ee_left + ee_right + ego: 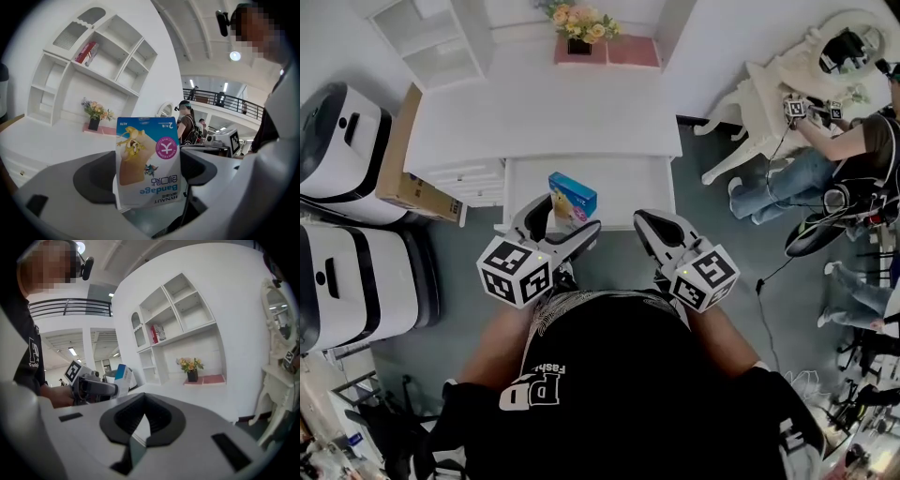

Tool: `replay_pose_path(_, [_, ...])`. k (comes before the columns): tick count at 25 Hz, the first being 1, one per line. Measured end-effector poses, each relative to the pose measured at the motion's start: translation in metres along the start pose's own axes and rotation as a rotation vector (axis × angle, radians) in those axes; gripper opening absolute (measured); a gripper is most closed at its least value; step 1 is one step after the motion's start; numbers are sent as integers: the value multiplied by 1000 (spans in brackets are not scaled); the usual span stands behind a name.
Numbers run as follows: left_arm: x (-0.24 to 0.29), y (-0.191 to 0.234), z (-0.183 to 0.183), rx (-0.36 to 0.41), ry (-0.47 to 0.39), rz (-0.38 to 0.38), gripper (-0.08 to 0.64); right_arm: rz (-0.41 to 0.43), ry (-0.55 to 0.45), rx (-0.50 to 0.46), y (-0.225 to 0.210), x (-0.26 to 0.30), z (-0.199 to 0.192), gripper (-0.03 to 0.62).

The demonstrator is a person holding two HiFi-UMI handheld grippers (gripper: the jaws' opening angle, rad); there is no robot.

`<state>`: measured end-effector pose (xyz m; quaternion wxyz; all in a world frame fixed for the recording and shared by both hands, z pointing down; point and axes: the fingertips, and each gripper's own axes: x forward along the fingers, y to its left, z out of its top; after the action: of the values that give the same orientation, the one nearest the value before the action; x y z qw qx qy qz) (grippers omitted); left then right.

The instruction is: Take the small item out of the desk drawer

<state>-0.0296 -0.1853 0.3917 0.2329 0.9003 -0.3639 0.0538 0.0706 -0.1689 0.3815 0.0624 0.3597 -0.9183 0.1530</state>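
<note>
A small blue and white bandage box (pixel 572 199) is held above the open white desk drawer (pixel 628 192), with my left gripper (pixel 570 214) shut on its lower part. In the left gripper view the box (pixel 147 159) stands upside down between the two dark pads, filling the gap of the left gripper (pixel 148 180). My right gripper (pixel 652 225) hovers at the drawer's front right corner, its jaws together and nothing in them. The right gripper view shows the right gripper (pixel 144 425) closed, and the box (pixel 121 373) off to its left.
The white desk top (pixel 544 112) carries a flower pot (pixel 579 28) at the back. A cardboard box (pixel 412 187) and two white appliances (pixel 347 141) stand at the left. A white chair (pixel 759 112) and a seated person (pixel 834 159) are at the right.
</note>
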Motion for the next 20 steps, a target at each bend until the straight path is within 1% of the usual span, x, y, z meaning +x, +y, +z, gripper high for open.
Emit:
replay_pose_path(5, [-3,-33,-11,-12,-6,24,419,10,-9,14,4,-41,-16,8])
replay_pose_path(8, [-10,-55,-25,-4,-3,48,419,16,-10,31,9,-62,-28,8])
replay_pose_path(11, [-19,-71,-40,-14,4,72,419,35,-6,49,15,-73,-38,8])
replay_pose_path(16, [-39,-86,-56,-29,-5,106,419,72,-2,43,32,-82,-48,8])
replay_pose_path(20, [-47,-85,-62,-32,1,107,419,73,-1,36,38,-83,-50,8])
